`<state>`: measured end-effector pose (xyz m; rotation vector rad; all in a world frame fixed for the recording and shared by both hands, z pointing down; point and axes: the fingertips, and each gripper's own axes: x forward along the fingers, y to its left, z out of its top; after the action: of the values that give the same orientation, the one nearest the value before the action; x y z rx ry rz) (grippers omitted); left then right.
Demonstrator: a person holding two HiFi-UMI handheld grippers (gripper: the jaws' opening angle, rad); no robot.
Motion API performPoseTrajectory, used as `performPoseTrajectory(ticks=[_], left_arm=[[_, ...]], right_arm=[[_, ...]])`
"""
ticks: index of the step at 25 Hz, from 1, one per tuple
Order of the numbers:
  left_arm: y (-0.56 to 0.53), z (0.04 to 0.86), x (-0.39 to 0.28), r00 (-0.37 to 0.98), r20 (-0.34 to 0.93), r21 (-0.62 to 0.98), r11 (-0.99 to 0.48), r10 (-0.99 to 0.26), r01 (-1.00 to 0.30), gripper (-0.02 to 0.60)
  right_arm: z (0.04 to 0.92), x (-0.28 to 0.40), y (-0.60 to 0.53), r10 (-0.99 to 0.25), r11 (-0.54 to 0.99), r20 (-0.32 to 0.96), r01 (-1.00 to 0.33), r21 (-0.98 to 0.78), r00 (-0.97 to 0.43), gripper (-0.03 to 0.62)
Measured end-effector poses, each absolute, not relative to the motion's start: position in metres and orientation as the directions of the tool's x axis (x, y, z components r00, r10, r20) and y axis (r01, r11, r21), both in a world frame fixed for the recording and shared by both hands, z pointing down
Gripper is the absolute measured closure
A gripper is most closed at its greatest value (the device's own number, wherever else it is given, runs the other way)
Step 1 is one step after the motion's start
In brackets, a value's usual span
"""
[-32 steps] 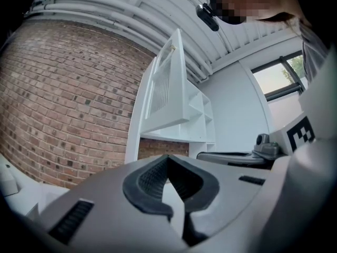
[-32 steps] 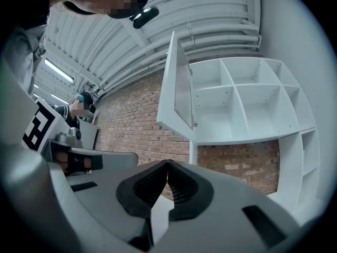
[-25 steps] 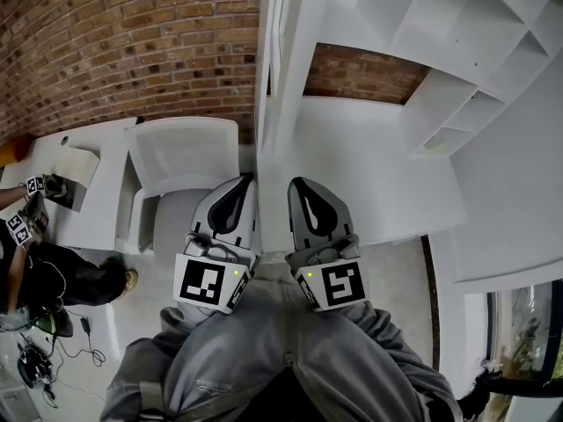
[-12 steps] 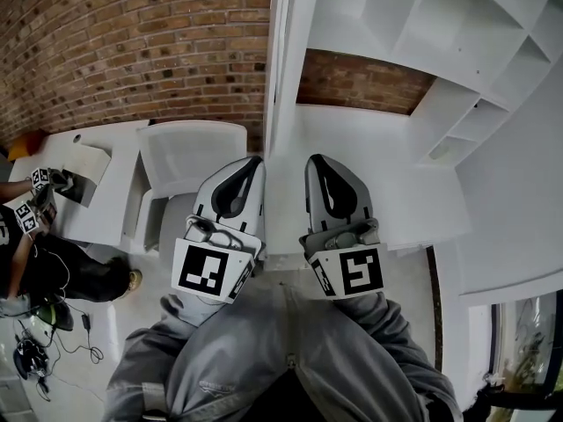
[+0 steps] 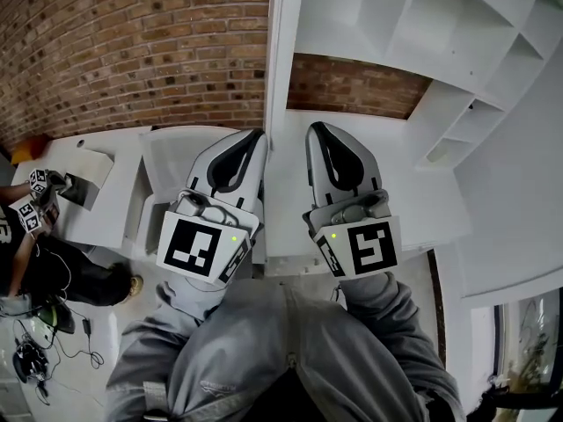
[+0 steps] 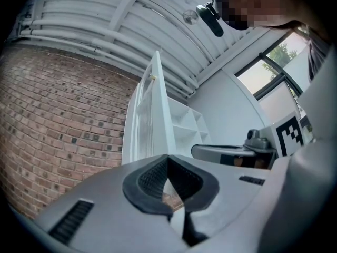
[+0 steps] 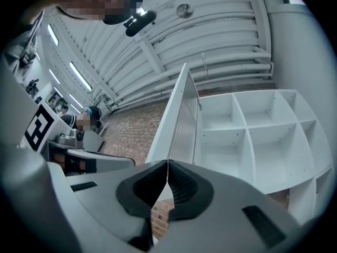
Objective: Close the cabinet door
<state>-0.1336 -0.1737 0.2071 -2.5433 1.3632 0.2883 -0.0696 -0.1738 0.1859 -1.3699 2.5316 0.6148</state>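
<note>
Here, in the head view, the cabinet door (image 5: pixel 280 51) stands open and edge-on, a thin white panel running up from between the two tools. The left gripper (image 5: pixel 256 134) lies just left of the door's lower end and the right gripper (image 5: pixel 318 129) just right of it. Each carries a cube with a black-and-white square marker, the left marker (image 5: pixel 195 247) and the right marker (image 5: pixel 369 246); these coded squares are the only print, and no words can be read. The cubby shelves (image 5: pixel 440 33) open to the right of the door and the brick wall (image 5: pixel 132 51) fills the area to its left. In the left gripper view, the left gripper (image 6: pixel 168 156) has its dark ribbed pads pressed together with nothing between them, and the door (image 6: pixel 154 115) rises beyond the tips; whether they touch it I cannot tell. In the right gripper view, the right gripper (image 7: pixel 167 163) is likewise closed tip to tip and empty, with the door (image 7: pixel 176 123) beyond and the white shelves (image 7: pixel 253 130) right of it.
</note>
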Motion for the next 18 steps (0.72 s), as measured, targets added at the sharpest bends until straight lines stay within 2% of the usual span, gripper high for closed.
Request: performPoseTrajectory(ticks=[18], left_arm=[[-0.176,0.145,-0.132,0.598,-0.291,-0.187,-0.569,-0.747,-0.801,0.578]], right_arm=[[0.12,-0.087,-0.174,-0.702,0.567,-0.329,-0.775,0.278,-0.632,0.565]])
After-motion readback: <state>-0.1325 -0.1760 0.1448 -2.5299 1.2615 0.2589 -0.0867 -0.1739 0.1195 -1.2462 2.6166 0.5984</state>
